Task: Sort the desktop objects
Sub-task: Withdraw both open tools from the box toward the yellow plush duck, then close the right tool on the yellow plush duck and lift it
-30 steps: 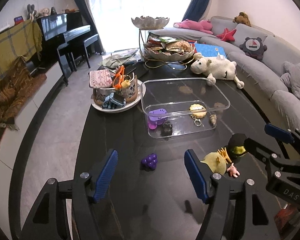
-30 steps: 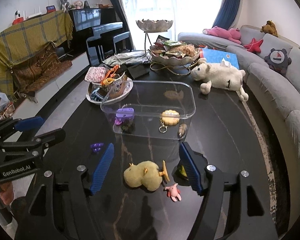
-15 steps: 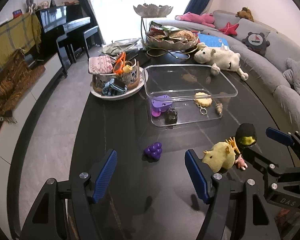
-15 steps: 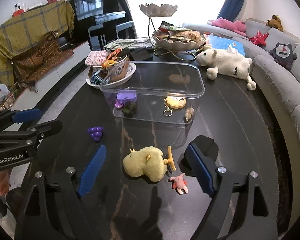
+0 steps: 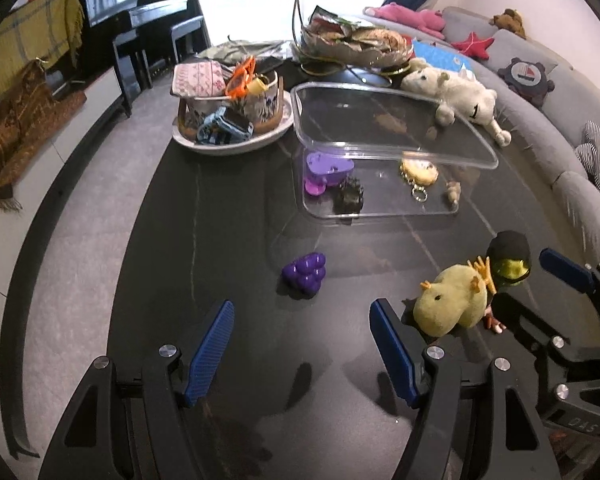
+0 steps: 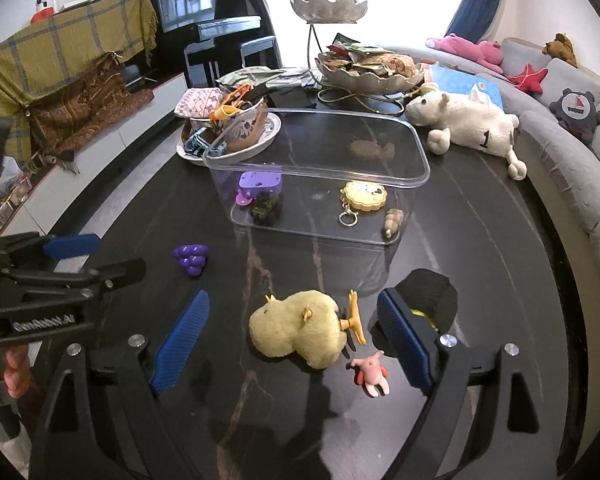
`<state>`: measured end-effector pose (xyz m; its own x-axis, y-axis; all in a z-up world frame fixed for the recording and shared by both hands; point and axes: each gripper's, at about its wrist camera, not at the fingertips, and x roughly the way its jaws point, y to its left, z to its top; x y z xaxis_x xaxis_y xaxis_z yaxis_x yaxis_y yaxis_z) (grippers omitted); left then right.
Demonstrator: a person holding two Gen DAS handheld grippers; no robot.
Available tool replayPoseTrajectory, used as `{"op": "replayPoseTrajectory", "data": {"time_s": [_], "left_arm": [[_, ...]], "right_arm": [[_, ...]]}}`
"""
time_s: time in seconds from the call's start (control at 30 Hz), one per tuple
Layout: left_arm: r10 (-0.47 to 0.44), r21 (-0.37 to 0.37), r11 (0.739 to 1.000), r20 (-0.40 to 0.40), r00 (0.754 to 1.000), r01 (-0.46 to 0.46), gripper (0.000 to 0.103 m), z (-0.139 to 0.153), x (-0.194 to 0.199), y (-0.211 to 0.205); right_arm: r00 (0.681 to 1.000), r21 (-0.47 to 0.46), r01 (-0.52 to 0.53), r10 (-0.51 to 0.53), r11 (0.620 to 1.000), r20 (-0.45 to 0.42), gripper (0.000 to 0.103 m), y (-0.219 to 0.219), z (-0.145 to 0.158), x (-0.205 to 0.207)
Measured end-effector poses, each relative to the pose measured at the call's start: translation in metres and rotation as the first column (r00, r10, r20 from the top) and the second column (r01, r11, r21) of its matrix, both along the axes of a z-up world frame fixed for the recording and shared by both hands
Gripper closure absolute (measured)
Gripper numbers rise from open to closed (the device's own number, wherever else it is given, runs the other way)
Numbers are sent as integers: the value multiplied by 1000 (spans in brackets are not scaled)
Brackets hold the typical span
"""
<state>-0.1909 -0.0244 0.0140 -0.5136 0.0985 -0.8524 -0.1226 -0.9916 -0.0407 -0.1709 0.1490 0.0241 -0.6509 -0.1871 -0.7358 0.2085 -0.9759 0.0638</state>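
Seen from the right wrist, the right gripper (image 6: pixel 290 336) has its ribbed blue jaws opening, and the fuzzy yellow plush chick (image 6: pixel 298 330) lies on the table between them, low in the frame, with neither pad touching it. Only this view shows the small pink rubbery figure (image 6: pixel 370 368) whole, just below and right of the chick, and a fingertip (image 6: pixel 16 368) of the person at the lower left edge. The black cap-shaped item (image 6: pixel 432 292) is half hidden here behind the right-hand jaw; the left wrist view shows its rounded top and a yellow-green part under it. From the left wrist, the left gripper (image 5: pixel 302 348) stands open over bare tabletop at the bottom of the frame, holding nothing, and the knobbly, glossy purple grape cluster (image 5: pixel 305 272) sits ahead of its tips, well apart from the chick at the lower right. Both views show the clear plastic bin (image 5: pixel 396 152) at mid-frame on the glossy black marble-veined table (image 5: pixel 220 220); inside it lie a purple plastic toy (image 5: pixel 326 166), a small dark toy truck (image 5: pixel 350 196), a round biscuit-like keychain (image 5: pixel 418 174) and a tiny tan figure (image 5: pixel 454 191). To the bin's left a white plate (image 5: pixel 204 144) carries a cluttered patterned bowl, and a woolly white plush sheep (image 5: pixel 452 94) lies to its upper right.
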Motion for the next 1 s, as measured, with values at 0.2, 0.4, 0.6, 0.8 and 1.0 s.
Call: {"op": "replayPoseTrajectory", "data": {"time_s": [0.2, 0.4, 0.6, 0.8, 1.0], "left_arm": [[-18, -19, 1000, 5, 1000, 18, 36, -6, 2, 4], [-20, -20, 1000, 13, 1000, 20, 36, -11, 1, 2], [-16, -18, 1000, 29, 999, 17, 36, -16, -2, 1], [-8, -22, 1000, 43, 999, 9, 36, -20, -5, -1], [-11, -27, 1000, 44, 999, 12, 36, -22, -6, -1]], "right_arm": [[1000, 3, -18, 18, 1000, -2, 17, -2, -6, -4], [999, 15, -33, 32, 999, 9, 17, -5, -15, -10], [999, 34, -34, 33, 999, 29, 17, -7, -27, -16], [997, 37, -51, 49, 998, 57, 17, -8, -40, -21], [996, 82, -77, 72, 994, 55, 17, -12, -51, -25]]}}
